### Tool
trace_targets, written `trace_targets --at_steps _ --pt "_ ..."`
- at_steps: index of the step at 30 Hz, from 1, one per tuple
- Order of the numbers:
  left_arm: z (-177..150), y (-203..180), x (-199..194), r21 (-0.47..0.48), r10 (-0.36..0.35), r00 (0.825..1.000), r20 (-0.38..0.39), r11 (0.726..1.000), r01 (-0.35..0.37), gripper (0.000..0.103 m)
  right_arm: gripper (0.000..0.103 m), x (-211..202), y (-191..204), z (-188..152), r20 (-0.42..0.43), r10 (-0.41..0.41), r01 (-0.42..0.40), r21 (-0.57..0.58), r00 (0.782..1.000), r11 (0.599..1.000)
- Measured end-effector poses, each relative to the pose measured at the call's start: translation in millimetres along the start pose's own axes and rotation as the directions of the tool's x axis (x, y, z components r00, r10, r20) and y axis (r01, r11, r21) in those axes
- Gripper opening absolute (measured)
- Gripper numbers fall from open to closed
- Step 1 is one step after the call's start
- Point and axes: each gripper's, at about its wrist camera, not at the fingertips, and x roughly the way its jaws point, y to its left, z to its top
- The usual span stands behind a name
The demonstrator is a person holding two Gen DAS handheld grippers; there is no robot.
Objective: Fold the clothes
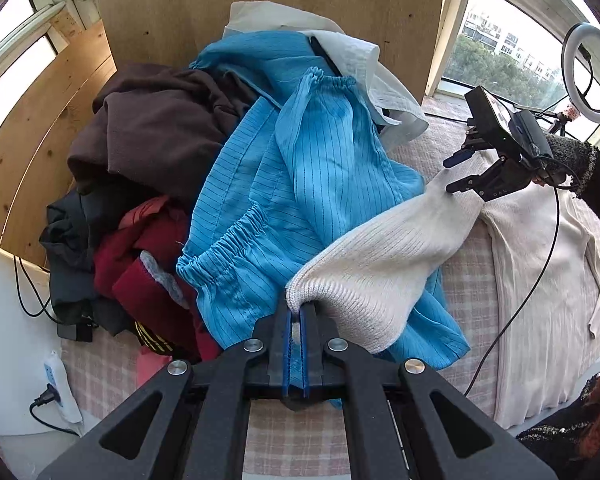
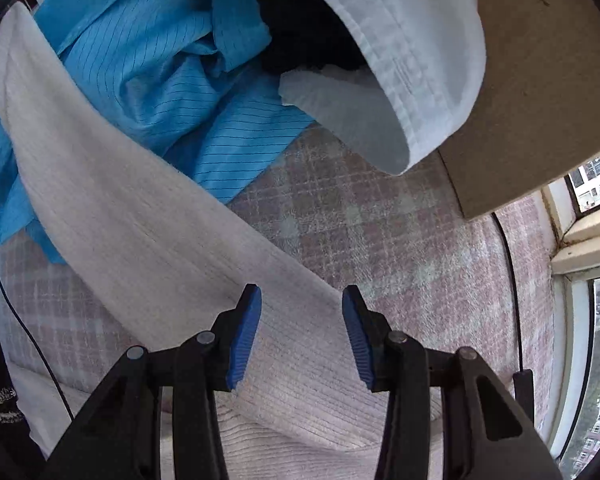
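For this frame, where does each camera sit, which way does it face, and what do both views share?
Left wrist: on the left hand-held gripper, shut on the cream sweater, facing the clothes pile and wooden board; the right hand-held gripper and a dark sleeve show.
Right wrist: on the right hand-held gripper, open just above the cream sweater, looking down at the checked cover; no hand shows.
Shared: sweater, blue striped garment, white shirt.
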Motion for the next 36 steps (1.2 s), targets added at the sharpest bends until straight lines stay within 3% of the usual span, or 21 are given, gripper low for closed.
trace_targets --at_steps 3,4,5,8,11,13,15,17,18,20,21,24,28,30,31,36 --pt "2 -1 3 0.004 -0.003 1.0 -0.003 1.0 0.003 0.003 0.041 6 1 2 -0.018 0.005 -0.006 -0.034 1.0 0.999" --pt "2 -1 4 0.006 -0.004 1.0 -0.005 1.0 0.004 0.003 0.028 4 -2 4 -0.007 0.002 -0.002 -0.022 1.0 1.0" --pt "3 -2 5 0.007 -0.005 1.0 -0.006 1.0 0.005 0.003 0.004 3 -6 5 0.003 -0.004 0.004 -0.005 1.0 1.0" --pt "4 -3 9 0.011 -0.009 1.0 -0.009 1.0 0.009 0.003 0.004 -5 -21 8 0.046 -0.062 0.06 0.052 0.997 0.997" --pt "7 -2 11 0.009 -0.017 1.0 -0.012 1.0 0.017 0.003 0.003 -12 -48 10 0.098 -0.16 0.14 0.189 0.982 0.972" --pt "10 4 12 -0.014 -0.038 0.999 -0.01 0.999 0.038 0.003 0.004 -6 -58 9 0.057 -0.091 0.076 0.227 0.994 0.971" --pt "13 10 11 -0.034 -0.052 0.999 -0.006 0.998 0.051 0.003 0.004 -2 -53 6 0.02 -0.075 0.069 0.195 0.997 0.978" --pt "17 14 8 -0.039 -0.056 0.998 -0.002 0.998 0.056 0.003 0.008 -14 -43 2 0.053 -0.101 0.092 0.15 0.993 0.984" --pt "19 14 7 -0.031 -0.057 0.998 -0.004 0.998 0.057 0.003 0.011 -23 -36 1 0.086 -0.057 0.045 0.131 0.995 0.99" --pt "24 12 8 -0.01 -0.048 0.999 -0.016 0.999 0.048 0.003 0.046 -42 -21 0 0.151 0.028 -0.04 0.076 0.988 0.996" --pt "25 11 9 -0.001 -0.046 0.999 -0.022 0.999 0.046 0.003 0.054 -49 -10 3 0.179 0.023 -0.03 0.033 0.984 0.999" --pt "29 9 11 0.013 -0.042 0.999 -0.034 0.999 0.042 0.003 0.058 -63 19 14 0.239 0.002 0.021 -0.097 0.971 0.995" --pt "27 14 13 -0.002 -0.063 0.997 -0.043 0.998 0.063 0.003 0.058 -58 36 28 0.236 0.015 0.028 -0.181 0.972 0.983" --pt "26 18 13 -0.004 -0.055 0.997 -0.052 0.998 0.055 0.008 0.018 -55 35 32 0.204 0.048 -0.009 -0.188 0.978 0.982" --pt "25 22 12 -0.011 -0.046 0.998 -0.05 0.999 0.046 0.009 0.006 -58 30 32 0.207 0.052 -0.017 -0.169 0.977 0.985" --pt "17 39 -2 -0.052 -0.038 0.999 -0.029 0.998 0.036 0.006 0.006 -84 -6 30 0.26 0.037 -0.027 -0.04 0.965 0.999"
